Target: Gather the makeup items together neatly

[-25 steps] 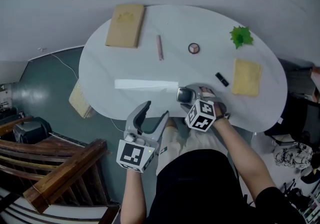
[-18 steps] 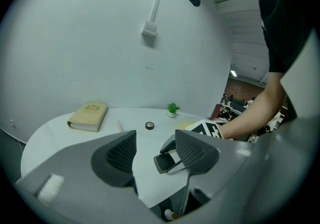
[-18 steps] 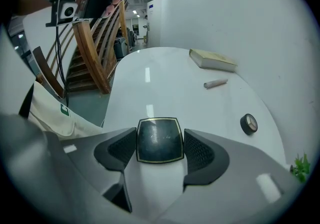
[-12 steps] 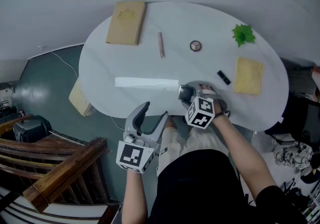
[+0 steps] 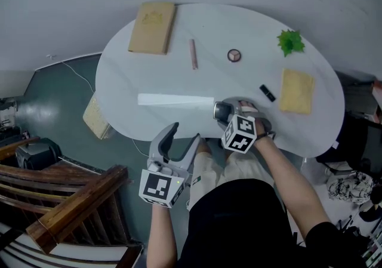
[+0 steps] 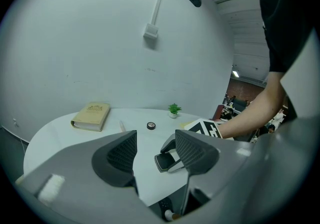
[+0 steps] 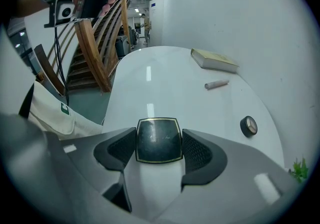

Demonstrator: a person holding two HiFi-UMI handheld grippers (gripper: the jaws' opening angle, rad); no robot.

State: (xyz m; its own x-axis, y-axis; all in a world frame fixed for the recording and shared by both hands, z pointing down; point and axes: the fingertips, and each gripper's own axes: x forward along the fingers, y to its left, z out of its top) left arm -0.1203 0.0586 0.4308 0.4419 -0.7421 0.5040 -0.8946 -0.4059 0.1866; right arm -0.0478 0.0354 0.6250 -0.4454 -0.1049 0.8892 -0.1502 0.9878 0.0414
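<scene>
White table is carrying a shiny black square compact with a gold rim near its front edge, where the right gripper is squeezing it, while the left gripper is hanging wide open, holding nothing.

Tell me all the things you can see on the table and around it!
table: 1, white, under everything
tan book: 1, tan, table's far left
yellow book: 1, yellowish, table's right side
pink stick: 1, pinkish, right of the tan book, apart
round compact: 1, dark rim, far middle
plant: 1, green, far right
black stick: 1, black, just left of the yellow book
square compact: 1, black with gold edge, near edge
stair railing: 1, brown wood, lower left
left tool: 1, grey, open, empty
right tool: 1, grey, gripping the square compact
</scene>
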